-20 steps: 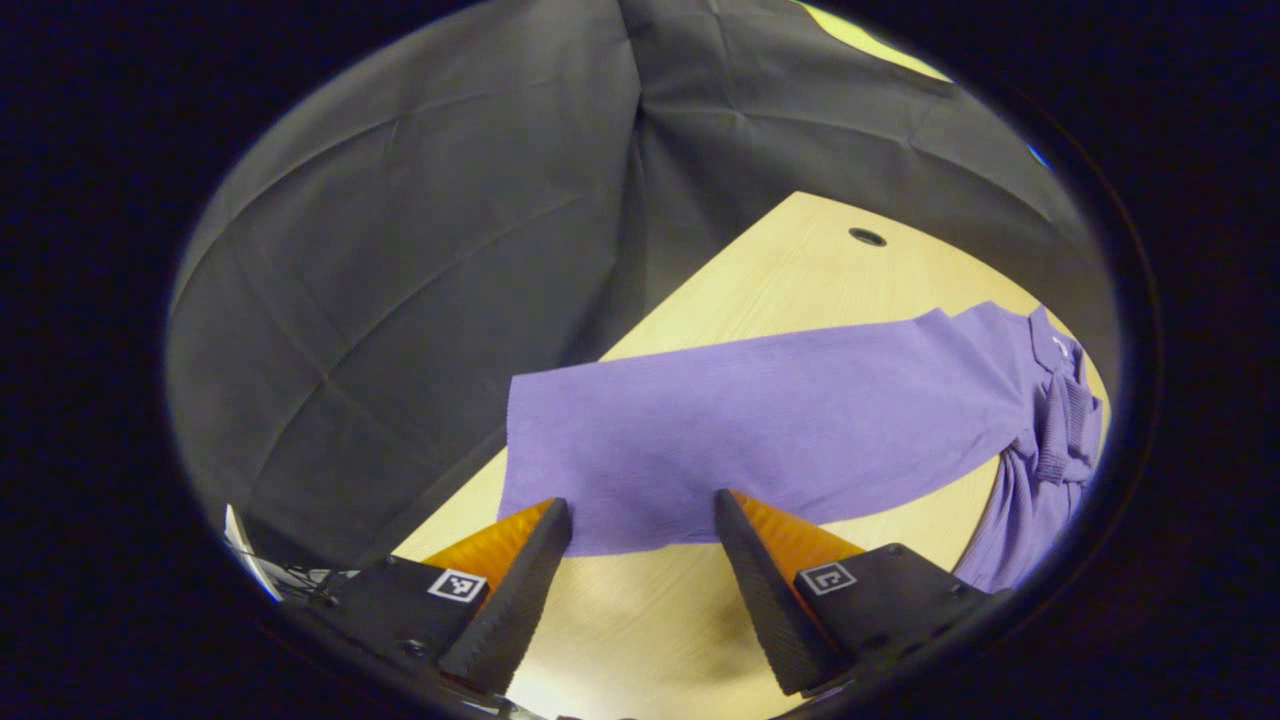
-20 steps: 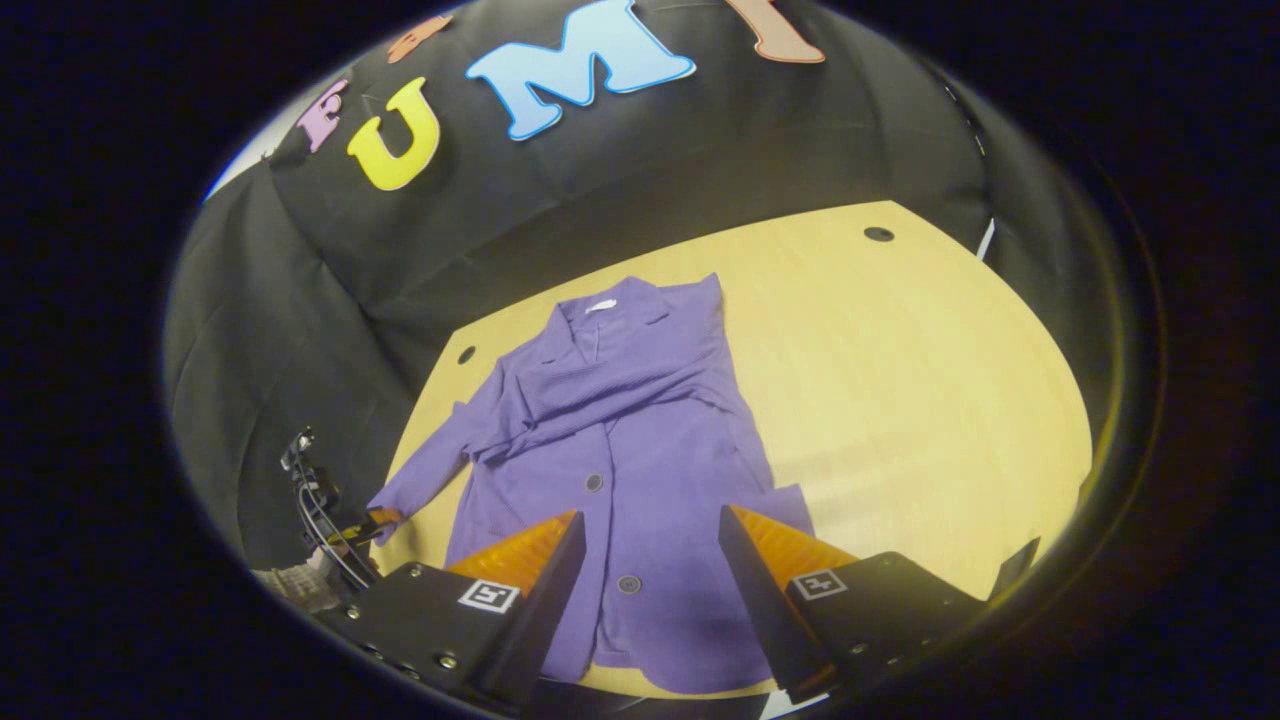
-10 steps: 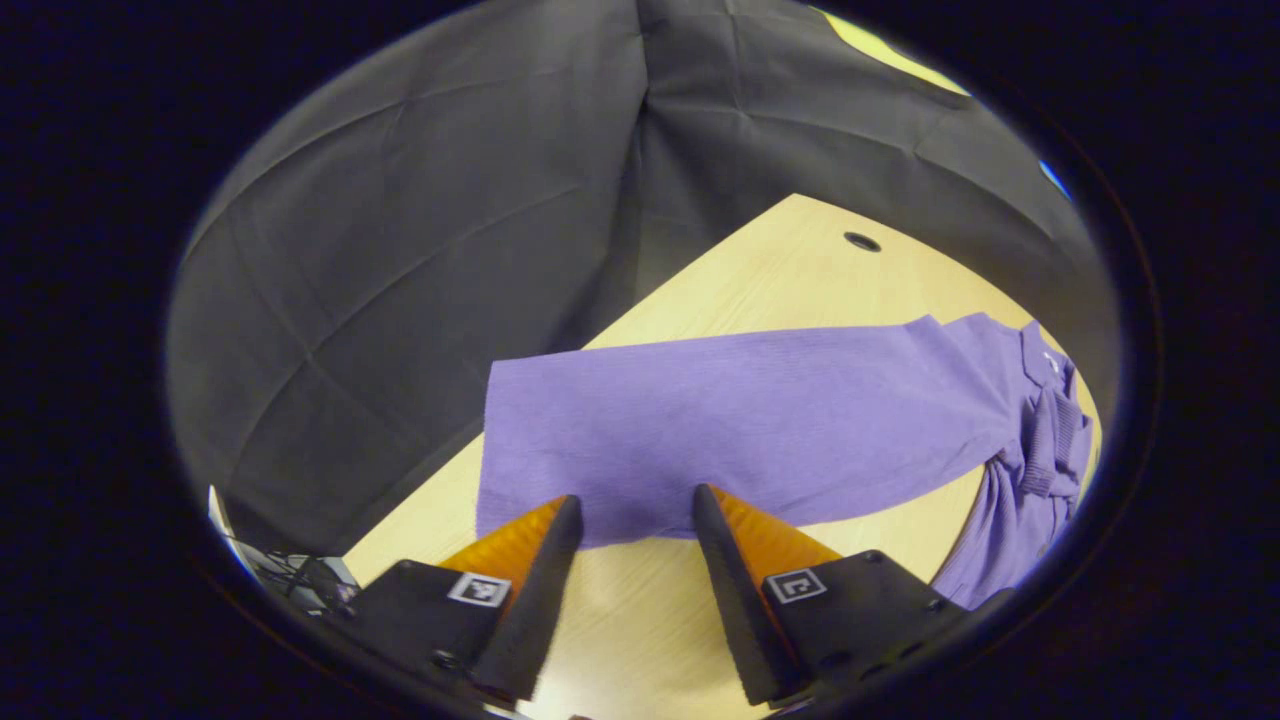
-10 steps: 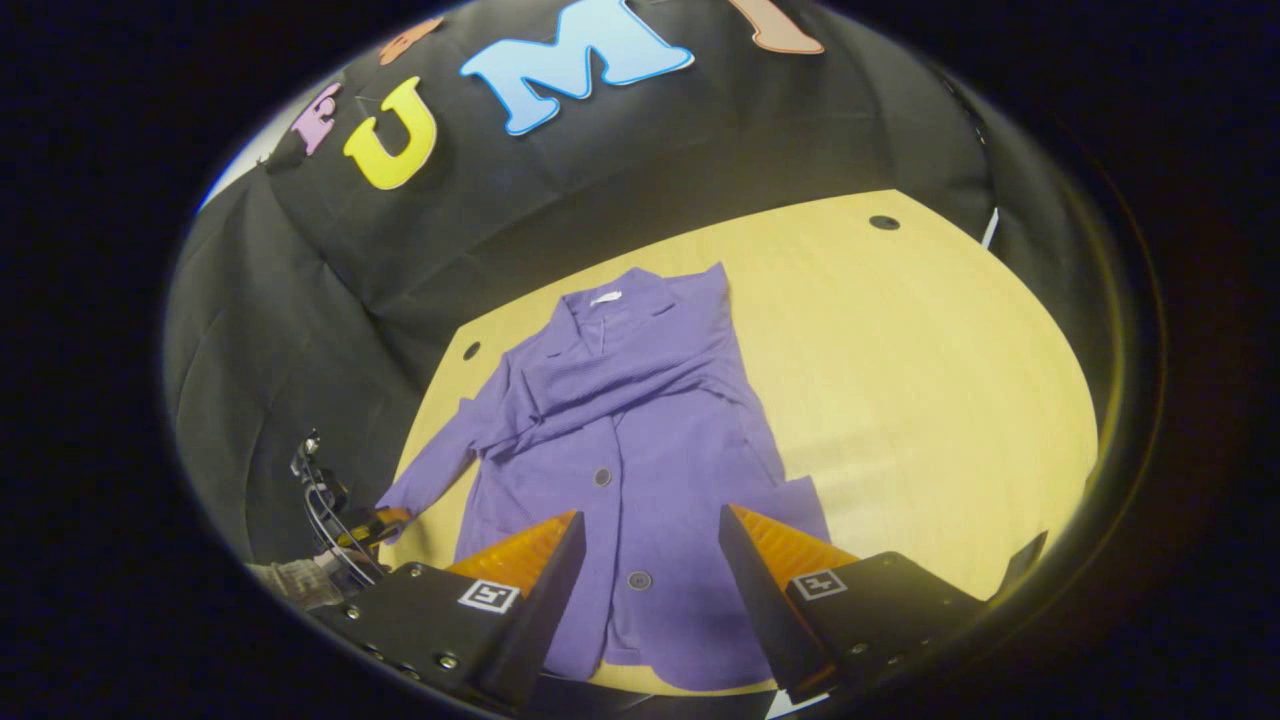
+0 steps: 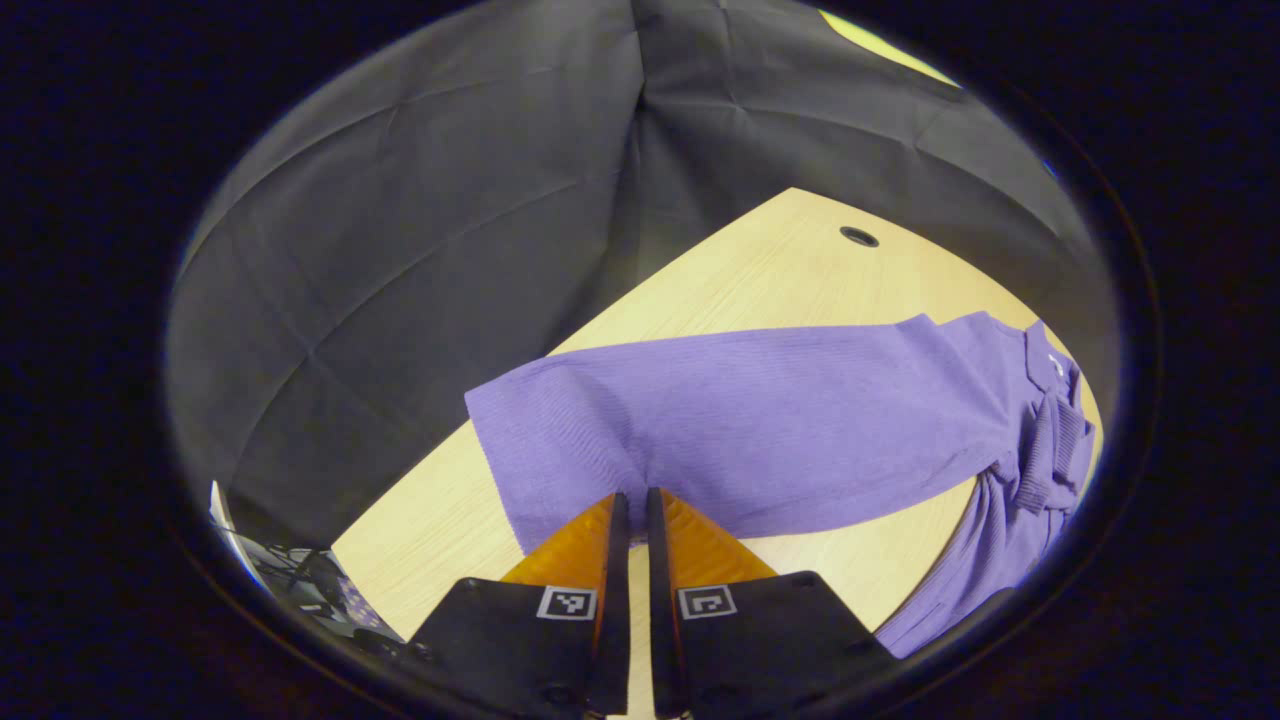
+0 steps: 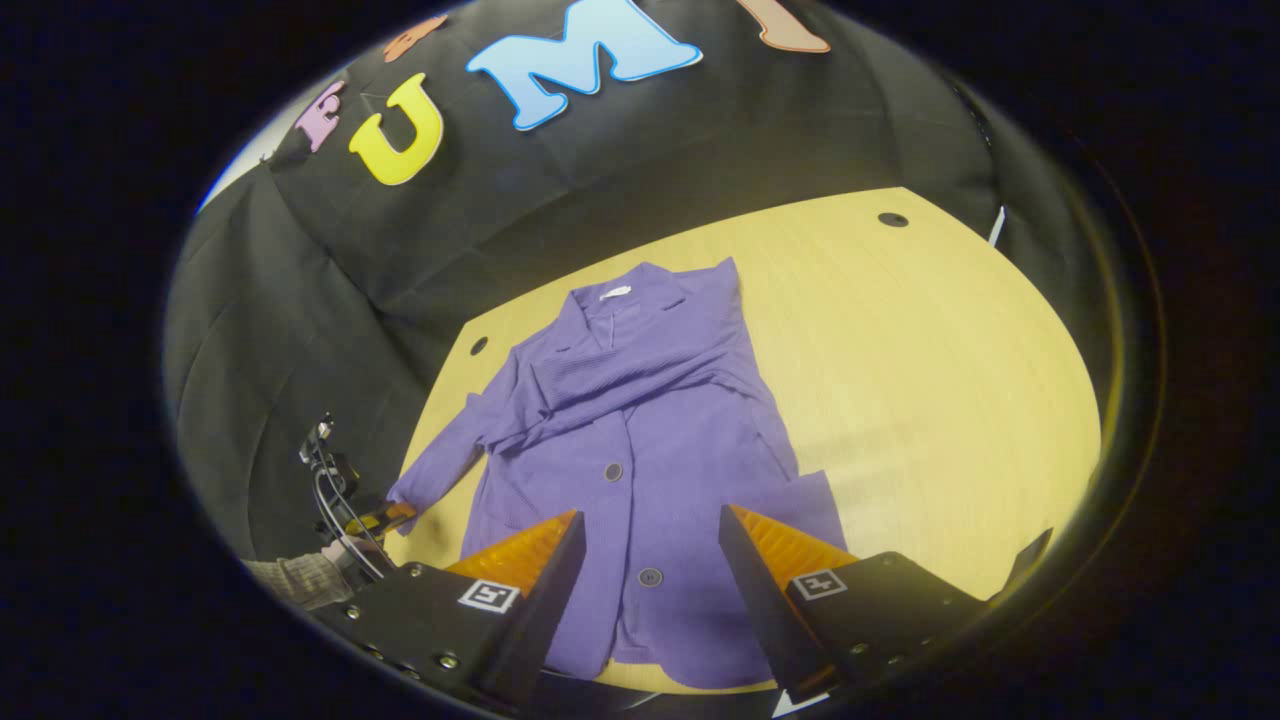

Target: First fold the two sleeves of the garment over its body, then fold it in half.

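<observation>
The cardigan (image 6: 640, 440) lies on the bench (image 6: 930, 380); left hand-held gripper (image 5: 632, 505) pinches its outstretched sleeve (image 5: 740, 420). Carry the cuff across the cardigan's chest, keeping it flat; right hand-held gripper (image 6: 650, 545) stays wide.

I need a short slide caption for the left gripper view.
Left gripper shut on the edge of a purple sleeve lying on a wooden table.

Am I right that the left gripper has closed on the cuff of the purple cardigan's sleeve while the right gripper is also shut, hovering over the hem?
Not quite: the right gripper is open, fingers spread above the purple cardigan hem, as the right gripper view shows. The left gripper is indeed closed on the sleeve cuff.
</observation>
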`<state>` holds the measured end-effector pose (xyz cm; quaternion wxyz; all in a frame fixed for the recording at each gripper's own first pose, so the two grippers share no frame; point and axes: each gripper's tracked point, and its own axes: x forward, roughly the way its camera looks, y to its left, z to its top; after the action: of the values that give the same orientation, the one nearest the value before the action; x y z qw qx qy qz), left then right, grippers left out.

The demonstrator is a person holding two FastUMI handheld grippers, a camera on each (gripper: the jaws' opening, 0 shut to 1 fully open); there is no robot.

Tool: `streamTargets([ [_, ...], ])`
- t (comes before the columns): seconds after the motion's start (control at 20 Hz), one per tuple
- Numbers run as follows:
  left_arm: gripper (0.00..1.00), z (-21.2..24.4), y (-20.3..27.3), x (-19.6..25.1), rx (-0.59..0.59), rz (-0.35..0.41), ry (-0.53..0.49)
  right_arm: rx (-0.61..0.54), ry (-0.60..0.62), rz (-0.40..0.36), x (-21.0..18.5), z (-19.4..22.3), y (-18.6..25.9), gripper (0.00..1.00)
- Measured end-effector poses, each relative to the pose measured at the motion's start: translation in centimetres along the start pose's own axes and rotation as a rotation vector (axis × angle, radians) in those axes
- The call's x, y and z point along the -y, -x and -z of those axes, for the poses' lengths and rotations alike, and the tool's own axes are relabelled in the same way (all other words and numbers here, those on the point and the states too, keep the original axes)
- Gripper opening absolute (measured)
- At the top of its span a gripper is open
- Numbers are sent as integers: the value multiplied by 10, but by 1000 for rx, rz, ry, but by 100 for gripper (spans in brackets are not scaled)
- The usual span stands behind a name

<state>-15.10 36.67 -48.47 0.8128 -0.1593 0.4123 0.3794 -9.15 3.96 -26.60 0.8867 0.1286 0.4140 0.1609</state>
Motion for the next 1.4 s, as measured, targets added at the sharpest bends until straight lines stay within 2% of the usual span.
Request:
streamTargets([
  [0.15, 16, -4, 2, 1, 2, -3, -3, -9, -20, -5, 1, 3, 2, 83],
  [0.2, 7, 0, 3, -1, -11, -16, -11, -13, -28, -6, 1, 4, 1, 83],
  [0.4, 7, 0, 4, 2, -7, -67, -26, 1, -33, -11, -2, -5, 2, 83],
  [0.55, 7, -1, 6, 10, -20, -38, -66, 7, -38, -14, -1, -11, -1, 83],
  [0.7, 7, -14, 14, 19, 30, -24, -90, -14, -30, -19, -1, -5, -5, 83],
  [0.95, 7, -47, 41, 65, 140, 44, -214, -22, -28, -35, -3, -5, -7, 83],
  [1.15, 6, -66, 68, 125, 218, 132, -324, -29, -31, -40, -1, -3, -8, 83],
  [1.4, 7, -86, 104, 205, 250, 249, -300, -30, -63, -45, 5, 4, -8, 83],
])
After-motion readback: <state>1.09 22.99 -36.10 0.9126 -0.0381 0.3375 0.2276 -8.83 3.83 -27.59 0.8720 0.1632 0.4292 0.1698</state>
